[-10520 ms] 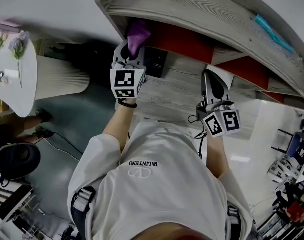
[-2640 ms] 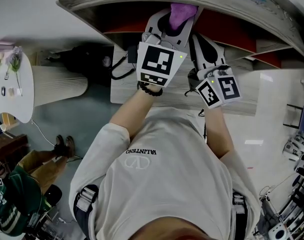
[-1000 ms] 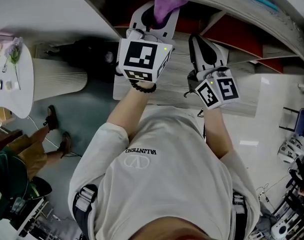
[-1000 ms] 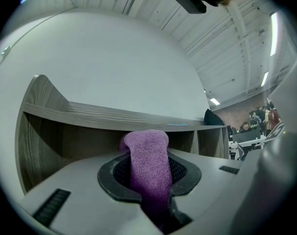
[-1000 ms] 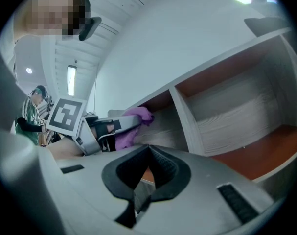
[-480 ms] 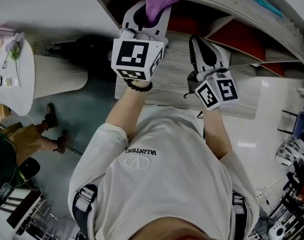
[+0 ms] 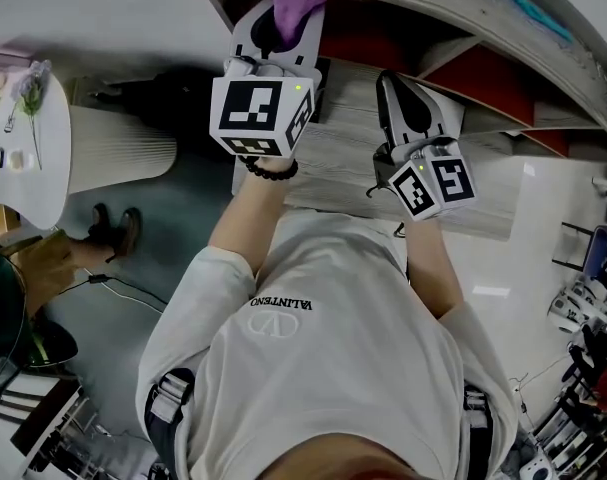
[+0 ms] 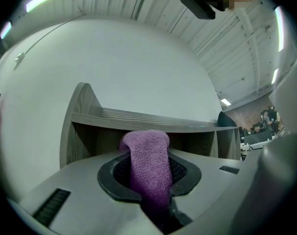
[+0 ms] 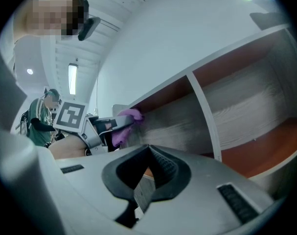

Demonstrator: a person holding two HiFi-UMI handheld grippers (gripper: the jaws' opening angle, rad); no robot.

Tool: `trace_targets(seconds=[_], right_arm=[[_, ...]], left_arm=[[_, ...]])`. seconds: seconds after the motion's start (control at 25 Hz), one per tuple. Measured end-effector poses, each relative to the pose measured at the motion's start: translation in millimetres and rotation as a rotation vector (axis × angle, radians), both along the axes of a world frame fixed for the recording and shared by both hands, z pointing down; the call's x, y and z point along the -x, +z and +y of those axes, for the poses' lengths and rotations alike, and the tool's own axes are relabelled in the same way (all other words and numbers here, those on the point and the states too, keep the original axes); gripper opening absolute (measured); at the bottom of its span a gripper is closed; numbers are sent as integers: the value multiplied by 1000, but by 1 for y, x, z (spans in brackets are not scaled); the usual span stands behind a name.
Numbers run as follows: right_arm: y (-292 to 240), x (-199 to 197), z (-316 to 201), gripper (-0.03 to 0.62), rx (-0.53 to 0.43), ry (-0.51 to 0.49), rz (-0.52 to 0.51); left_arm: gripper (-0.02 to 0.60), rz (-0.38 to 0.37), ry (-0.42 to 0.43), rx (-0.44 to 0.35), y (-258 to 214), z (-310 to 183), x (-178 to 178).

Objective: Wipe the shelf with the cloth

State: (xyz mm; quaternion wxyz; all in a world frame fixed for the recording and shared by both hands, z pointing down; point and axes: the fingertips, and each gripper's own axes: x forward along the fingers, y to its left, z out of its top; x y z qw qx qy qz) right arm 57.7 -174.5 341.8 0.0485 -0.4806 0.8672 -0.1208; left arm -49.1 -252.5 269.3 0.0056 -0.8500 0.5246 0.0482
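- The left tool (image 7: pixel 280 30) is raised to the left end of the shelf (image 7: pixel 403 13), its jaws clenched on the purple cloth (image 7: pixel 295 0)
- In the left gripper view the cloth (image 8: pixel 149 168) runs up between the two dark pads and folds over their tips, with the wood-grain shelf (image 8: pixel 138 117) right behind it
- From the right gripper view, the cloth (image 9: pixel 127 117) sits at the shelf's left edge, under the top board – whether it presses on the wood cannot be told
- The right tool (image 7: pixel 401 96) is lower and to the right, pointing at the wide lower board of the shelf; its marker cube is near the person's chest
- The right tool (image 9: pixel 147 153) has its jaws brought together at the tips, with nothing gripped; through the gap lower down only shelf wood and a bit of orange show
- The shelf (image 9: pixel 203 109) has grey wood boards, an upright divider and red-orange back panels
- A thin teal strip (image 7: pixel 525 8) lies on the shelf's top board, well to the right of the cloth
- The person's white shirt (image 7: pixel 313 368) fills the lower middle of the head view
- At the far left stands a round white desk (image 7: pixel 48 173) with flowers (image 7: pixel 31 83) on it – near it, a pair of shoes (image 7: pixel 113 230) on the floor
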Motion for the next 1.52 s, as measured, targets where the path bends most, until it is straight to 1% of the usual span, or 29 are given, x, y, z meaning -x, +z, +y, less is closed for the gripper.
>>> trace_targets(seconds=[0.24,0.44,0.64,0.96,1.28,1.52], right_arm=[[-1,9,-1,-2,-1,-13,4],[-6,25,-5,-2,-12,-42,13],[-4,41,-8,-2,-15,-73,21],[-2,55,-12,-2,-8,-90,25],[3,59,-13,-2,3,-90,29],[6,54,-13,-2,11,-82,35]], left_arm=[[92,12,-31,0,0,-2,15],[92,23,-60,2,-1,-3,31],[92,27,-79,5,0,-5,43],[92,49,-106,9,0,-7,61],[92,66,-123,2,1,-8,70],[92,64,-132,9,9,-10,72]])
